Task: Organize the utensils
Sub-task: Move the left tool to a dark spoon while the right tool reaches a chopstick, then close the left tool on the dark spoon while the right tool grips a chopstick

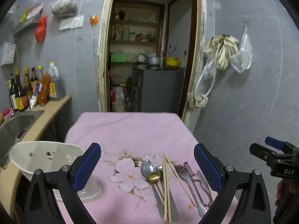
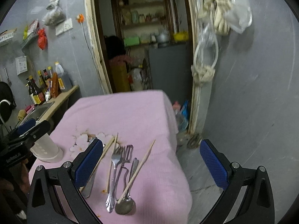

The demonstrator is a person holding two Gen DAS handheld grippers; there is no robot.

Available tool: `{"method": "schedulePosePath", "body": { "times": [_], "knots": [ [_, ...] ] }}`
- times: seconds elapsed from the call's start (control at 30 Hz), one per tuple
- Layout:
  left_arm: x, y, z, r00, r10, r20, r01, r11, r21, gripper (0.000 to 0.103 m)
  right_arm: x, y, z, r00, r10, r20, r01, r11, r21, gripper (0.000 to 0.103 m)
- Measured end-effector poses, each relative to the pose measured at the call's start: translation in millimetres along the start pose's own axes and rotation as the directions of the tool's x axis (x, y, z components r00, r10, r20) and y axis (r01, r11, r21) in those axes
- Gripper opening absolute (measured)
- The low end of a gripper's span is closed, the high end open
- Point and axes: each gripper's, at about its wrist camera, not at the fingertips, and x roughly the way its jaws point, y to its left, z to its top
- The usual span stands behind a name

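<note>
Both my grippers, left (image 1: 147,169) and right (image 2: 151,163), gape wide and empty above the utensils (image 1: 175,179) lying right of the white holder (image 1: 46,160); thin, stiff, slippery metal, so I'd pinch 1 fork (image 2: 115,169) mid-handle.

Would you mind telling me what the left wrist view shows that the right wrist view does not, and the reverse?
Only the left wrist view shows the gold spoon and the bowl of the silver spoon near the flower print.

Only the right wrist view shows the spoon at the near table edge and the clutter on the floor by the doorway.

Both show the pink cloth, fork, chopsticks, white holder, and both grippers, left and right, open and empty.
</note>
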Motion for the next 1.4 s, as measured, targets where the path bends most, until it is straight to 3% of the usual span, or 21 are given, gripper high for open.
{"method": "schedulePosePath", "body": {
  "times": [0.2,0.27,0.43,0.57,0.77,0.9,1.17,1.33,1.4],
  "knots": [
    [56,-5,-11,0.994,0.001,-0.110,-0.003,1.000,-0.012,0.100,60,-9,-20,0.993,0.072,-0.098,-0.067,0.996,0.049,0.096],
    [70,-4,-16,0.990,-0.004,-0.142,0.000,1.000,-0.023,0.100,76,-9,-25,0.987,0.093,-0.128,-0.086,0.995,0.058,0.081],
    [107,0,-30,0.970,-0.013,-0.243,0.004,0.999,-0.037,0.099,112,-4,-35,0.970,0.147,-0.194,-0.135,0.988,0.077,0.057],
    [129,7,-37,0.951,-0.029,-0.308,0.014,0.999,-0.052,0.081,133,0,-37,0.958,0.160,-0.240,-0.144,0.986,0.083,0.034],
    [158,25,-45,0.917,-0.062,-0.394,0.005,0.990,-0.144,0.057,147,3,-38,0.942,0.183,-0.283,-0.162,0.982,0.096,0.019],
    [170,26,-50,0.900,-0.087,-0.427,0.022,0.988,-0.154,0.043,154,6,-40,0.930,0.210,-0.302,-0.186,0.977,0.106,0.017],
    [180,26,-50,0.887,-0.117,-0.446,0.074,0.991,-0.112,0.040,161,2,-37,0.914,0.242,-0.326,-0.204,0.968,0.148,0.017],
    [182,22,-49,0.866,-0.151,-0.476,0.122,0.988,-0.092,0.038,167,1,-32,0.895,0.254,-0.367,-0.201,0.963,0.177,0.017],
    [182,21,-48,0.865,-0.135,-0.483,0.118,0.991,-0.067,0.030,170,0,-30,0.887,0.257,-0.384,-0.198,0.962,0.185,0.017]
  ]
}}
